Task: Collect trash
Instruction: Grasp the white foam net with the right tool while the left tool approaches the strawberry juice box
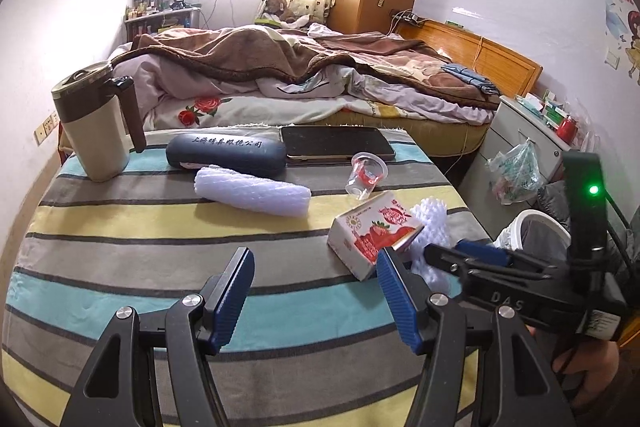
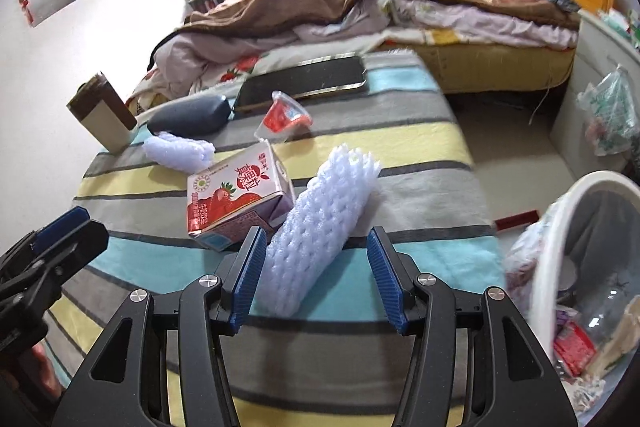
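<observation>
Left edge of the desk [image 1: 120, 227], striped cloth: thermos mug [image 1: 94, 131], then dark glasses case [image 1: 226, 153] and a tablet [image 1: 336, 143] behind — keepers by the look of them, not trash. Trash candidates run on rightward: one foam net sleeve [image 1: 252, 193] mid-desk, a tipped clear jelly cup [image 1: 366, 177], a strawberry milk carton [image 1: 374, 233] on its side, and a second foam sleeve [image 2: 316, 227] just beside the carton, touching it at the near end as far as the right wrist view shows. Left gripper [image 1: 316, 303] hovers low over bare cloth, jaws roughly half open, nothing between them; the carton sits just past its right finger. Right gripper [image 2: 316, 279] is angled down with jaws wide and the second foam sleeve's near end between them, pads not pressing yet, so not a grip. White bin [image 2: 580, 267] sits off the desk's right edge, already holding wrappers; a plastic bag [image 2: 612, 115] hangs further back. Step in hand looks like the right-side pick of that sleeve. Advice: sink a bit deeper so the pads straddle the sleeve's body, not its tip; centre it, since it lies diagonal and closer to the left pad; close gently, foam will squash and could spring out; lift clear of the carton before swinging right to the bin. Left could take the carton next.
</observation>
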The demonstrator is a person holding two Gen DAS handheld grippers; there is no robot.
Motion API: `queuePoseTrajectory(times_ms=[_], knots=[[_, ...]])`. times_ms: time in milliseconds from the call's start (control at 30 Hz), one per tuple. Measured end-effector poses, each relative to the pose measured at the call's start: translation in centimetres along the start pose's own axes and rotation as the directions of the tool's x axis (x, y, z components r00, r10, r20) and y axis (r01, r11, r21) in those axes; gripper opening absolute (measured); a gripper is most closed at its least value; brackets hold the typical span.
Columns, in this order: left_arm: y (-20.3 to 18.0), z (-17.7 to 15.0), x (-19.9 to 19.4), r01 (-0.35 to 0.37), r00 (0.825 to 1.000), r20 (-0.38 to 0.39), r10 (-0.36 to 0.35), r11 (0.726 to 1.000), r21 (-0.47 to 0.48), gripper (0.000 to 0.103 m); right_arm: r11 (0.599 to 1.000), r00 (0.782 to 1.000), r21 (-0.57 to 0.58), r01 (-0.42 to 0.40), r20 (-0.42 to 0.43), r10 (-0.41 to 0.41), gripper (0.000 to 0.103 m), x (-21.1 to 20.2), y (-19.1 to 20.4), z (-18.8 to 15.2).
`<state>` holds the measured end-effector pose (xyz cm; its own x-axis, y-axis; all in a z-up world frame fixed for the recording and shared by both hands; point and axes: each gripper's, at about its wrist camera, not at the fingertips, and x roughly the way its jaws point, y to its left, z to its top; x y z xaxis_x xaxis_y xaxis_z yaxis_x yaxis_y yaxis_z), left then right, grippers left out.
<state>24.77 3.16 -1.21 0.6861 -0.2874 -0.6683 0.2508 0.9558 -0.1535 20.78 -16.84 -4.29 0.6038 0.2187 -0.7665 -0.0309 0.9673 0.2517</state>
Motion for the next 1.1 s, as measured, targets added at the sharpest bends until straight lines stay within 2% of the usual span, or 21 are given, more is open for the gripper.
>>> queuePoseTrajectory(times_ms=[167,200,300,367,467,700,867,1000,1100], knots=[[-0.3,0.7,1.1,0.023,1.0,-0.021,-0.023,1.0,0.018,0.063,0.998,0.998,0.041,-0.047,-0.042,0.049,0.052,0.9,-0.4,0.1],[-0.4,0.8,1.2,0.025,0.999,-0.022,-0.025,0.999,0.021,0.064,0.999,0.998,0.029,-0.044,-0.036,0.045,0.041,0.7,-0.3,0.0],[-0.8,1.1,2.0,0.033,0.999,-0.031,-0.032,0.999,0.032,0.065,0.999,0.999,0.014,-0.049,-0.023,0.049,0.029,0.2,0.0,0.0],[-0.9,1.2,2.5,0.062,0.997,-0.046,-0.061,0.998,0.022,0.065,0.998,0.998,0.017,-0.06,-0.015,0.061,0.023,-0.1,-0.2,0.0],[-1.5,1.4,3.2,0.055,0.997,-0.053,-0.052,0.997,0.048,0.065,0.998,0.998,0.023,-0.06,-0.008,0.06,0.014,-0.5,-0.6,-0.1],[-3.1,2.1,4.9,0.08,0.994,-0.081,-0.071,0.99,0.114,0.065,0.998,0.998,0.032,-0.063,0.02,0.062,0.014,-1.3,-1.5,0.2],[-4.5,2.3,6.5,0.115,0.988,-0.123,-0.093,0.976,0.184,0.065,0.999,1.0,0.035,-0.018,0.017,0.018,0.014,-2.0,-2.6,0.1],[-5.8,2.5,7.4,0.085,0.991,-0.126,-0.052,0.959,0.272,0.066,0.999,1.0,0.051,-0.02,0.023,0.019,0.014,-2.5,-3.3,0.1],[-6.1,2.5,8.2,0.14,0.983,-0.155,-0.098,0.948,0.286,0.066,0.999,1.0,0.05,-0.017,0.025,0.016,0.014,-2.4,-3.4,0.1]])
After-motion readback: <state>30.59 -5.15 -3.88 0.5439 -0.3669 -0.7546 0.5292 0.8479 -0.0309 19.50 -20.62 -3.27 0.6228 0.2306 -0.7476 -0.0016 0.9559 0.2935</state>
